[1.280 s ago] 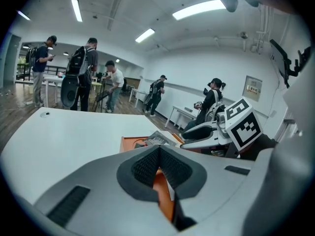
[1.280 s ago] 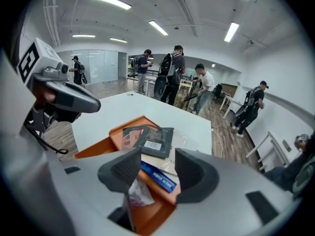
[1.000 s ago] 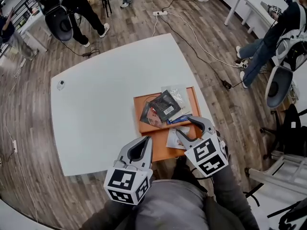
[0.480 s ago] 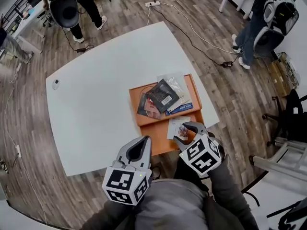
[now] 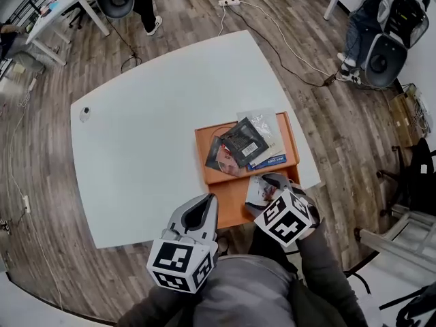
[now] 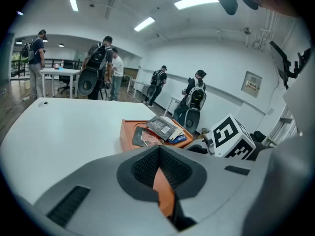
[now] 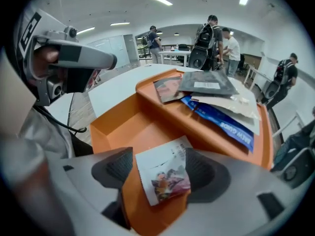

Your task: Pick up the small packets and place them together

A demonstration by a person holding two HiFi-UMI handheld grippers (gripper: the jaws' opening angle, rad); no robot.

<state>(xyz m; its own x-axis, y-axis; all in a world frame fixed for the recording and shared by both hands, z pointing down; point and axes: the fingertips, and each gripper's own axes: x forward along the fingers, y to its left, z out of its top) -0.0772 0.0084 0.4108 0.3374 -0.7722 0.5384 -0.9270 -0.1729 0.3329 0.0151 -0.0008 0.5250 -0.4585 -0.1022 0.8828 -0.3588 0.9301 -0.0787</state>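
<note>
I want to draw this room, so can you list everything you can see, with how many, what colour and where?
table: one, white, middle of the room
tray: one, orange, two compartments, table's near right edge
piled packets: at least four, dark grey, clear, blue, reddish, tray's far compartment
small packet: one, white with a picture, tray's near compartment
round thing: one, grey, table's far left corner; too small to name
power strip: one, white, on the floor beyond the table
people: several, dark backpacks, room's edges
left gripper: one, grey, shut, empty, by the tray's near corner
right gripper: one, grey, jaws just opened, either side of the small packet, not pressing
</note>
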